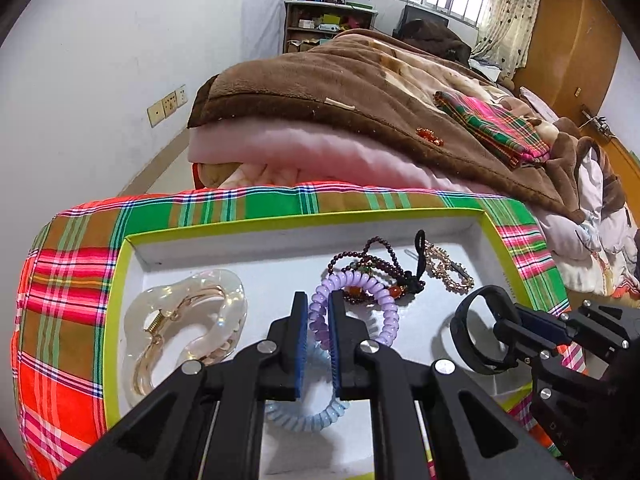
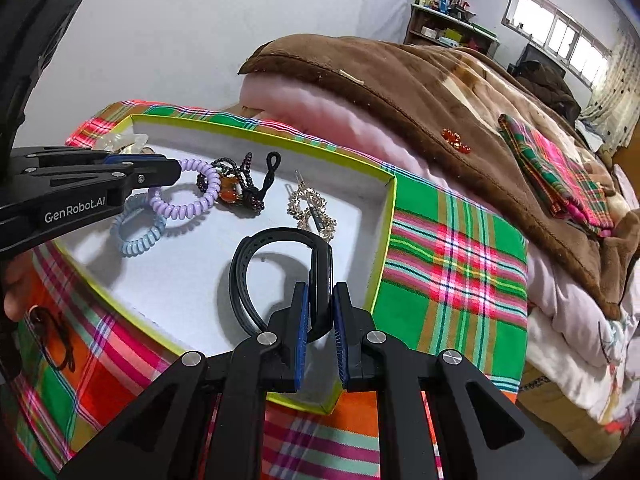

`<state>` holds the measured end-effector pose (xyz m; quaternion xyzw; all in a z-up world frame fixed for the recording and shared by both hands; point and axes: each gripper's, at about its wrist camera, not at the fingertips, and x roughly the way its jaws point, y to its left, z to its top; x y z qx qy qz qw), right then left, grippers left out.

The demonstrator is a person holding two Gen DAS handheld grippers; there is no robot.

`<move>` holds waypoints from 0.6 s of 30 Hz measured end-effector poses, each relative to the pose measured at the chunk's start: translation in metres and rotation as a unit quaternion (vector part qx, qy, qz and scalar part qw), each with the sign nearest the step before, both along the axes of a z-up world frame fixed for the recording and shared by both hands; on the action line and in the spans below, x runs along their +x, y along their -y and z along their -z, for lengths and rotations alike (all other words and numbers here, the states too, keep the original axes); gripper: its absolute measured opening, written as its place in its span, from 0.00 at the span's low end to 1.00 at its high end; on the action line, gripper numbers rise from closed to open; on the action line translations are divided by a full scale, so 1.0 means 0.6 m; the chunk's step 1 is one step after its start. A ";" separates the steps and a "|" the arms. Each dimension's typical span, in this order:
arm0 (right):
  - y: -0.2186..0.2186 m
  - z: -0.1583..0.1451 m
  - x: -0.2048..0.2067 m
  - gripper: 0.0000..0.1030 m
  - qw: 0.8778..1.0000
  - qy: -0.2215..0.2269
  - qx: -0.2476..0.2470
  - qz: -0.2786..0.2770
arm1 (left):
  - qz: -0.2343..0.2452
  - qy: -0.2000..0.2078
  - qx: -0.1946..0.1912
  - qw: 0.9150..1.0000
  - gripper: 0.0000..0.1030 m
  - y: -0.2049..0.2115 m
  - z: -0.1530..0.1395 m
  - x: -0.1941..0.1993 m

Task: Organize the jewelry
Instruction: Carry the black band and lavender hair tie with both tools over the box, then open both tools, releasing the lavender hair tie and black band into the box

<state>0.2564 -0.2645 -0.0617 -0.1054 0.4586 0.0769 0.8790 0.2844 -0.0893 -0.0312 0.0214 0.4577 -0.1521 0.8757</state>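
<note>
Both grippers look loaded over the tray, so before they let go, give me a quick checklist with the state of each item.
1. Left gripper shut on the purple coil hair tie: ok.
2. Right gripper shut on the black wristband: ok.
3. Both items over the white tray: ok.
4. Bare tray floor under the wristband: ok.
5. Purple tie clear of the beaded bracelet: cannot tell.
6. Orange bead piece on the brown blanket collected: not ok.

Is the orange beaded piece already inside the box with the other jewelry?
No, the orange beaded piece lies on the brown blanket, outside the box.
</note>
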 end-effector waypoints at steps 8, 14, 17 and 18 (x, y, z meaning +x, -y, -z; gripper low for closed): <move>-0.004 0.007 0.005 0.12 1.000 -0.004 -0.005 -0.004 | -0.004 -0.014 0.001 1.000 0.11 0.002 0.015 0.006; -0.003 0.009 0.006 0.12 1.000 -0.002 -0.002 -0.002 | -0.001 -0.012 0.005 1.000 0.11 0.005 0.016 0.005; -0.001 0.009 0.005 0.12 1.000 -0.002 0.001 -0.001 | 0.000 -0.014 0.004 1.000 0.11 0.005 0.016 0.005; -0.002 0.009 0.006 0.12 1.000 -0.002 0.001 -0.001 | 0.000 -0.015 0.004 1.000 0.12 0.005 0.016 0.005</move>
